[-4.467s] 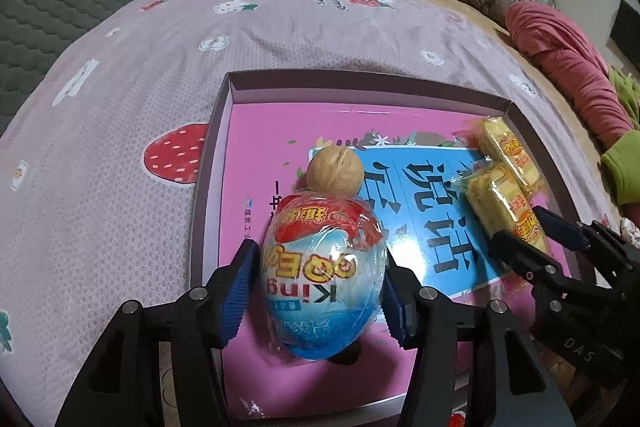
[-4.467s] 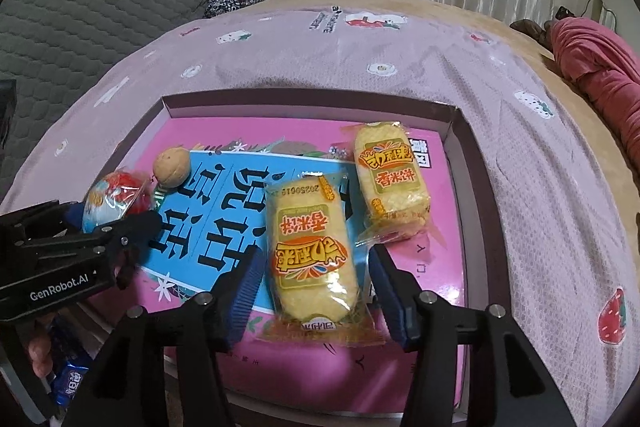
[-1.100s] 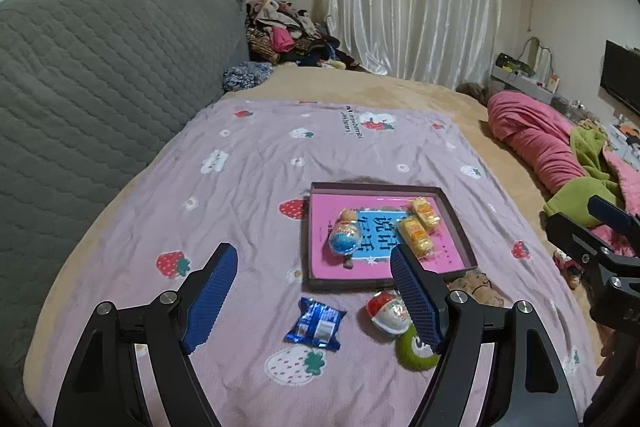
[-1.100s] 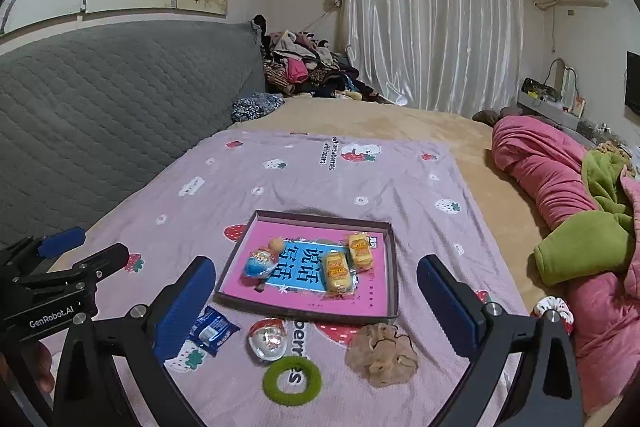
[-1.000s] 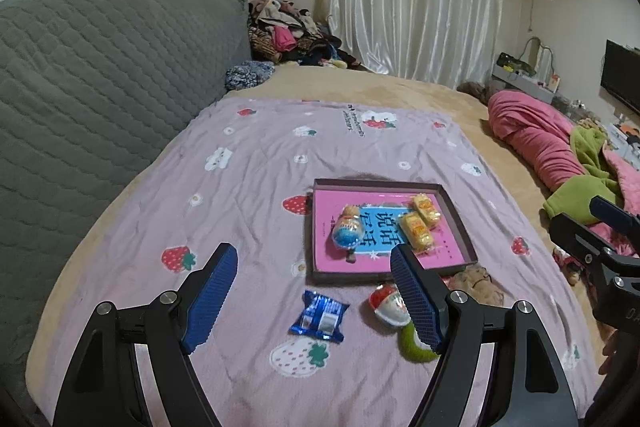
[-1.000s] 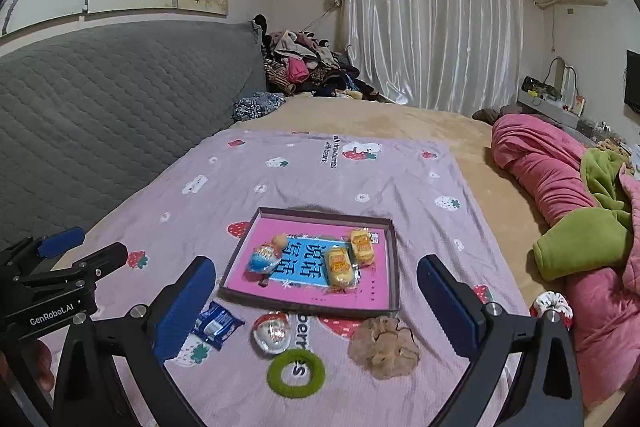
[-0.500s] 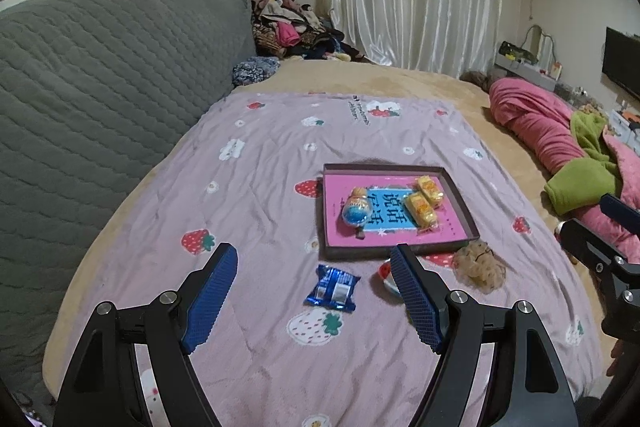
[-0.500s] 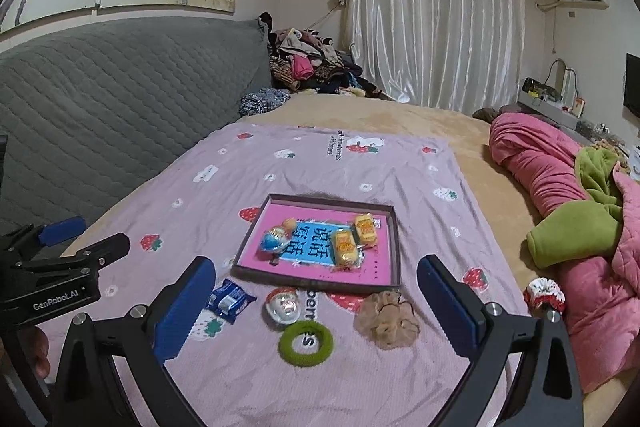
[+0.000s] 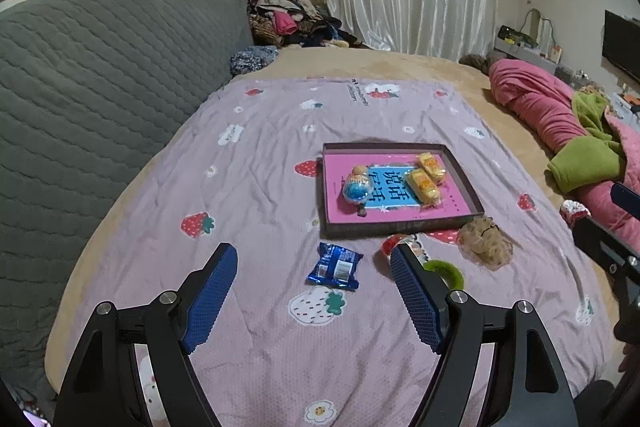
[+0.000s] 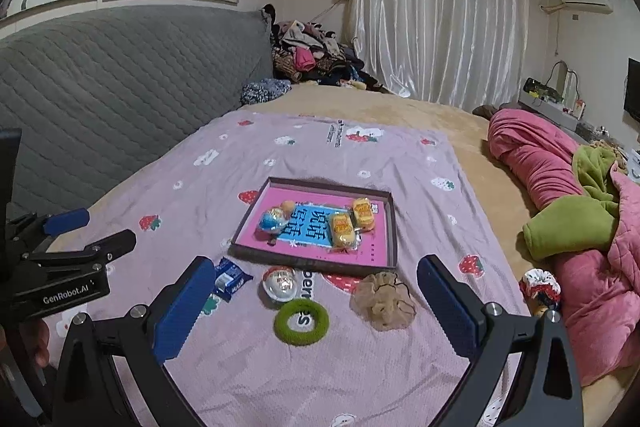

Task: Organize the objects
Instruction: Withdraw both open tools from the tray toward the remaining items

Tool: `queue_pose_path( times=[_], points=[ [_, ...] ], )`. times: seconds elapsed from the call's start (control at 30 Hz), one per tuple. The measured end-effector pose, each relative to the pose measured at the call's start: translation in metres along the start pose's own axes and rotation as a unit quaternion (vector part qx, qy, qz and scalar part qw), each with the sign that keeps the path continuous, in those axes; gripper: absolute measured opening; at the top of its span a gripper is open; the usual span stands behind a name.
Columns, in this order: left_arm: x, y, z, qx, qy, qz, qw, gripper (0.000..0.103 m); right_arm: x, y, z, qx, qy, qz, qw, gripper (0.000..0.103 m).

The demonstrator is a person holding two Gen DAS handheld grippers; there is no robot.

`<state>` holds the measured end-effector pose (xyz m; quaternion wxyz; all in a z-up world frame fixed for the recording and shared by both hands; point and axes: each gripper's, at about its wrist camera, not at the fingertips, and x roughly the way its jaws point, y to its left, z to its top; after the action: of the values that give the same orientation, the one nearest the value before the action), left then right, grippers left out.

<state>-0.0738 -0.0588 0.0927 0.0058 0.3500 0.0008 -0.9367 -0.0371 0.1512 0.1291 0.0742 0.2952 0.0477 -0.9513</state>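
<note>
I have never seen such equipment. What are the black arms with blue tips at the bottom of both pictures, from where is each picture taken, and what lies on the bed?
Those are hand-held grippers; a person carries one in each hand. Each picture comes from a camera on one gripper, looking along its two blue-padded fingers. The left gripper and the right gripper are both open and hold nothing.

On the purple blanket lies a pink tray with a blue wrapped egg, a walnut and two yellow snack packs. In front of the tray lie a blue packet, another wrapped egg, a green ring and a beige scrunchie.
</note>
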Motion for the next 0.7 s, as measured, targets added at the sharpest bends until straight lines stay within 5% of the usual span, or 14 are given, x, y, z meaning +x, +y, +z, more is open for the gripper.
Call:
queue_pose_path(
  times=[0.7],
  points=[
    [0.042, -0.014, -0.028, 0.010, 0.040, -0.002, 0.9991, 0.080, 0.040, -0.003, -0.031, 0.000, 0.047, 0.007, 0.999, 0.102]
  ],
)
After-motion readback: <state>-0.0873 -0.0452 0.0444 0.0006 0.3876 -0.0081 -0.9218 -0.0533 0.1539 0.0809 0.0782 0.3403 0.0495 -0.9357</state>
